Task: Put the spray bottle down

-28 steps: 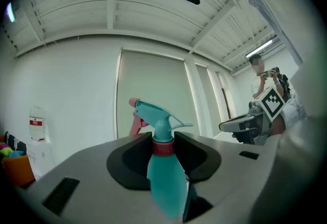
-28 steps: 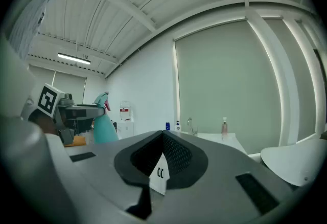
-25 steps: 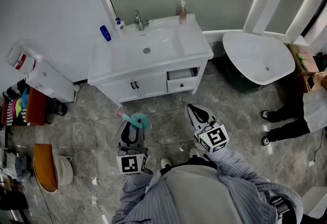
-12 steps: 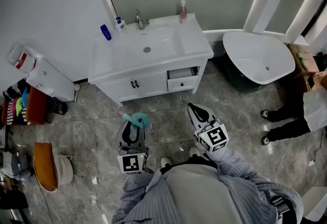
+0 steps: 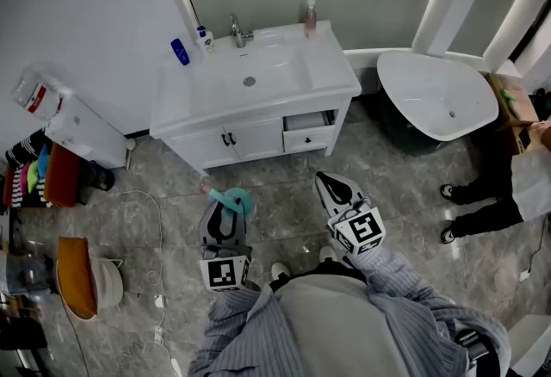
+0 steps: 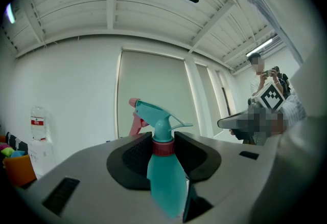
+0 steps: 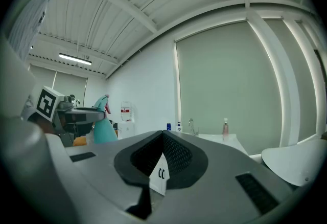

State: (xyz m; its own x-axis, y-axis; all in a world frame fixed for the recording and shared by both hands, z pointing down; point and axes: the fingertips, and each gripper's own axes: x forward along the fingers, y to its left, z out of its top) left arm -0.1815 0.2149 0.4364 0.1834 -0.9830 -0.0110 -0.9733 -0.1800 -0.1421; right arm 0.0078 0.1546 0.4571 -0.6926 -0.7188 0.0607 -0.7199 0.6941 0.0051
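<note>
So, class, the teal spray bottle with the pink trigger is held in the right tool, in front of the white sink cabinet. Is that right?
No. The left tool holds the teal spray bottle, jaws closed on its neck, as the left gripper view shows; the right tool is shut and empty. The pink trigger and the white sink cabinet ahead are as stated.
</note>
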